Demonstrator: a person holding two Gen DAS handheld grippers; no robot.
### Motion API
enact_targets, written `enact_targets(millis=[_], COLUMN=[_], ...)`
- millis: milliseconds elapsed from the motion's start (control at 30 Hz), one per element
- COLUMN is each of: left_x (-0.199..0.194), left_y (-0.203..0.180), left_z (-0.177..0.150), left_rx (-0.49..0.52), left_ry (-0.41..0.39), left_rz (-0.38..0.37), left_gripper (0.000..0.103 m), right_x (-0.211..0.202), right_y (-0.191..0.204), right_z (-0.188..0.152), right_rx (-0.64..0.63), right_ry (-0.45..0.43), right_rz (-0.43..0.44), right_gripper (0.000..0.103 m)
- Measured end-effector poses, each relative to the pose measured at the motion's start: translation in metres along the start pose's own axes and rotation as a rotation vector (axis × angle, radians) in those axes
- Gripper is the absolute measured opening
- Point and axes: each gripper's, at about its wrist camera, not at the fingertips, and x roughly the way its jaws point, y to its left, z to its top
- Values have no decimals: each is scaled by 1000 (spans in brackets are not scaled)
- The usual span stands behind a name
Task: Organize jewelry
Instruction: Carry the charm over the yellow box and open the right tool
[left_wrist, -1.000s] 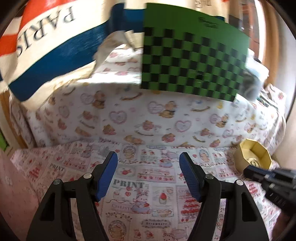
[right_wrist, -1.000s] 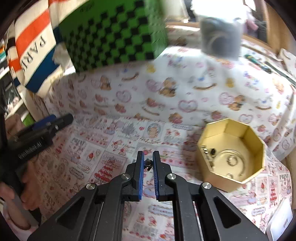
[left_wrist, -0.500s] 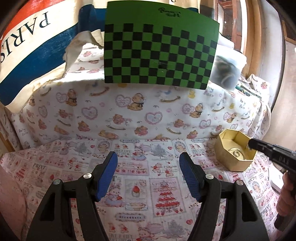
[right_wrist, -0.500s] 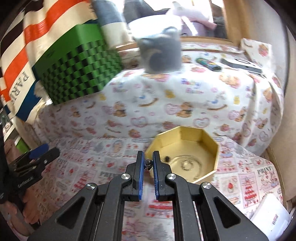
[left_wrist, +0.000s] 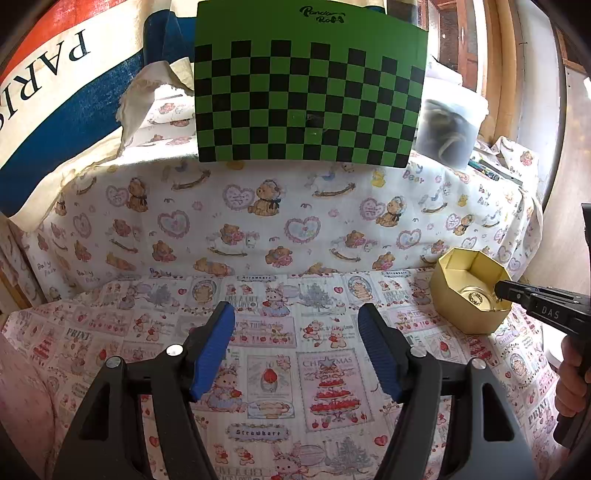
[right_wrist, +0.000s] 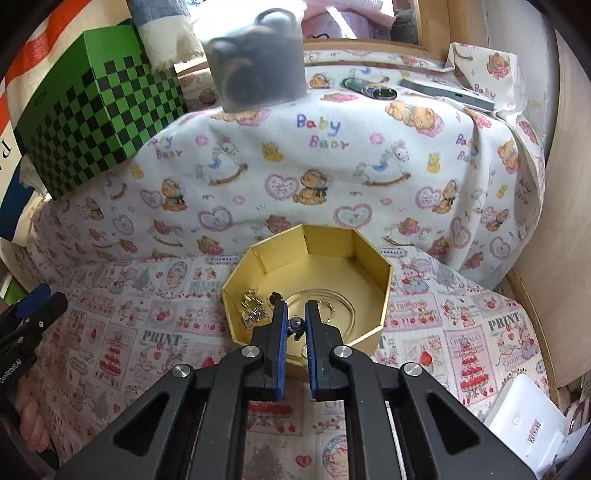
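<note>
Right gripper (right_wrist: 295, 326) pinches a small dark bead-like piece (right_wrist: 295, 324) over the gold octagonal box (right_wrist: 369, 325), which already holds a few pieces (right_wrist: 253, 308); only the drop looks left, left gripper (left_wrist: 296, 323) wide and empty.

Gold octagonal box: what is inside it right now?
The gold box holds a tangle of gold jewelry at its left wall and a ring. The right claw, gripping a small bead, hides the near floor.
</note>
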Motion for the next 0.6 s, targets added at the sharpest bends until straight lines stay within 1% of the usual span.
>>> enact_targets(millis=[67,267,400,500,600], left_x=[1,5,2,-2,-5], left_y=[-1,-5,-4,-3,-3], left_z=[0,-3,-3,-2,-2], left_rx=[3,18,11,-1,-5], left_ry=[2,9,-5,-31,-56], left_rz=[0,1,-20,-32,-34], left_gripper=[68,68,68,74,79], right_x=[0,0,-5,-8,-13], right_y=[0,-1,-1,-1,1], right_z=[-1,0,0,0,0], right_rx=[-3,1,3,6,1], right_ry=[2,-1,-18,-28,-56], right_rz=[-15,-22,-12,-12,-12], right_gripper=[10,10,11,11,12])
